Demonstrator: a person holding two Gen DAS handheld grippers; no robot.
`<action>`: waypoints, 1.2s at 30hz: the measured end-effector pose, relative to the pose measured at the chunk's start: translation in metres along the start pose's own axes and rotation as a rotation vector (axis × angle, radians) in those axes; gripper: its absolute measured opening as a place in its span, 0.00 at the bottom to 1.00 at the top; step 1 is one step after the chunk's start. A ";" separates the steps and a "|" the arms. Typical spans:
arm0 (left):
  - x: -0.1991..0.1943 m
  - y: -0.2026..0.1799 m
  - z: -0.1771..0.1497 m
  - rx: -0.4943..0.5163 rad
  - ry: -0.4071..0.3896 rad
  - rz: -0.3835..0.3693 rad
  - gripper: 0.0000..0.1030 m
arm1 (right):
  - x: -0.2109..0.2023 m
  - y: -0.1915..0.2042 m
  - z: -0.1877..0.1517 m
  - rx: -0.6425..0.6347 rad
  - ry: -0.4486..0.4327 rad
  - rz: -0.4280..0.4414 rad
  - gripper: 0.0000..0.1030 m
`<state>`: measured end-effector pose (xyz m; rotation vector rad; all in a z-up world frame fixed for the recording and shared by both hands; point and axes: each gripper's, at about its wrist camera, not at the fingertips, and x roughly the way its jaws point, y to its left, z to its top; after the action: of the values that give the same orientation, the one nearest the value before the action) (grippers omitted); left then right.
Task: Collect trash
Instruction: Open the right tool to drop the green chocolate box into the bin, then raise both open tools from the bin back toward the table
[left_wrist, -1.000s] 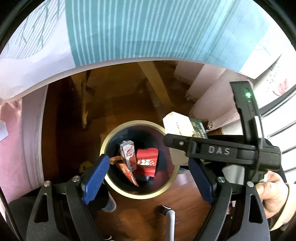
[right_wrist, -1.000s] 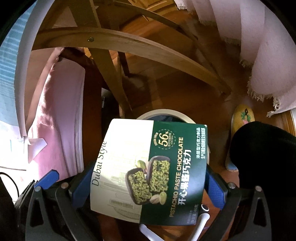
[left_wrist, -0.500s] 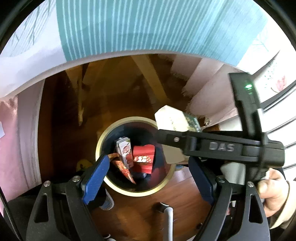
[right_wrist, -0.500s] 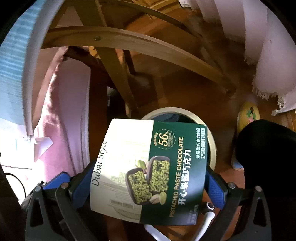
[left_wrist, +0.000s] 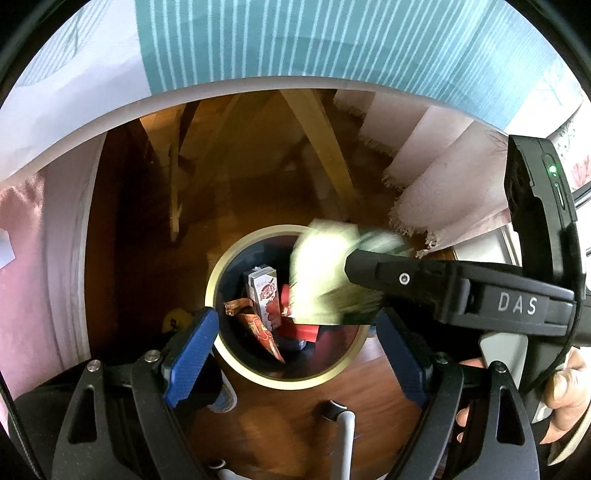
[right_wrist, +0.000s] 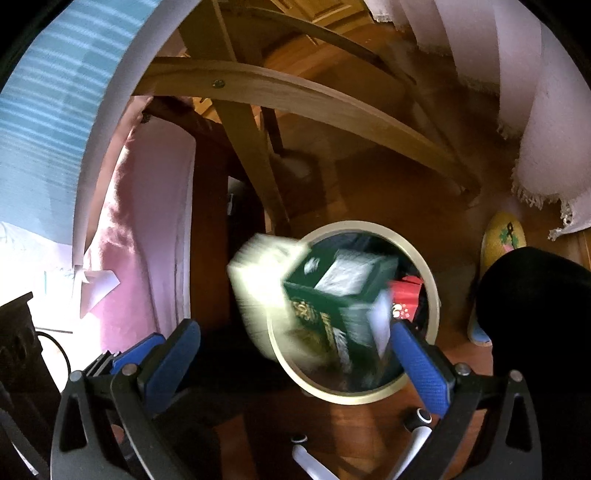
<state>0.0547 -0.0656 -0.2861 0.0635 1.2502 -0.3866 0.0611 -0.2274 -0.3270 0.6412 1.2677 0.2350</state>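
1. Left wrist view: the left hand-held gripper (left_wrist: 295, 354) hangs over the round bin (left_wrist: 236, 362) with its blue pads spread wide and nothing between them, so it's just idling, released.
2. Same view, the chocolate box (left_wrist: 325, 266) is a motion-blurred cream and green smear right over the bin mouth, partly behind the black body of the right hand-held gripper (left_wrist: 443, 291), which is gripped by a hand (left_wrist: 565, 387) at the right edge.
3. Handling guess: it's a thin cardboard carton, so probably light, stiff on the flat faces, easy to crush at the corners, and a bit slick with the glossy print. If it ever needs re-grabbing, I'd pinch across the two narrow edges mid-length.
4. Count in the bin from here: one upright white and red carton (left_wrist: 264, 295), one red packet (left_wrist: 299, 328), one orange-brown wrapper (left_wrist: 258, 328). So three pieces I can make out, plus the box above. There may be more underneath; I can't tell.
5. Right wrist view: the right hand-held gripper (right_wrist: 295, 354) has its pads standing wide apart, and the chocolate box (right_wrist: 314, 299) sits tilted and blurred between them, not pressed by either pad as far as I can see. Looks let go, tumbling over the bin's (right_wrist: 432, 273) rim.
6. Count here: one box, one bin, one red packet (right_wrist: 404, 295) peeking out beside the box. Two hand-held grippers in total, both empty.
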 end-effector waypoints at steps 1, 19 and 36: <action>-0.001 0.001 0.000 -0.001 -0.001 0.000 0.83 | 0.000 0.000 0.000 -0.003 0.002 0.000 1.00; -0.005 0.015 0.001 -0.059 -0.019 0.021 0.83 | -0.004 0.000 0.000 -0.030 -0.027 -0.079 1.00; -0.104 0.021 0.004 -0.057 -0.149 0.010 0.83 | -0.099 0.056 0.003 -0.294 -0.129 -0.188 1.00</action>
<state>0.0379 -0.0211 -0.1909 -0.0079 1.1129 -0.3403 0.0444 -0.2327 -0.2148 0.2790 1.1333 0.2149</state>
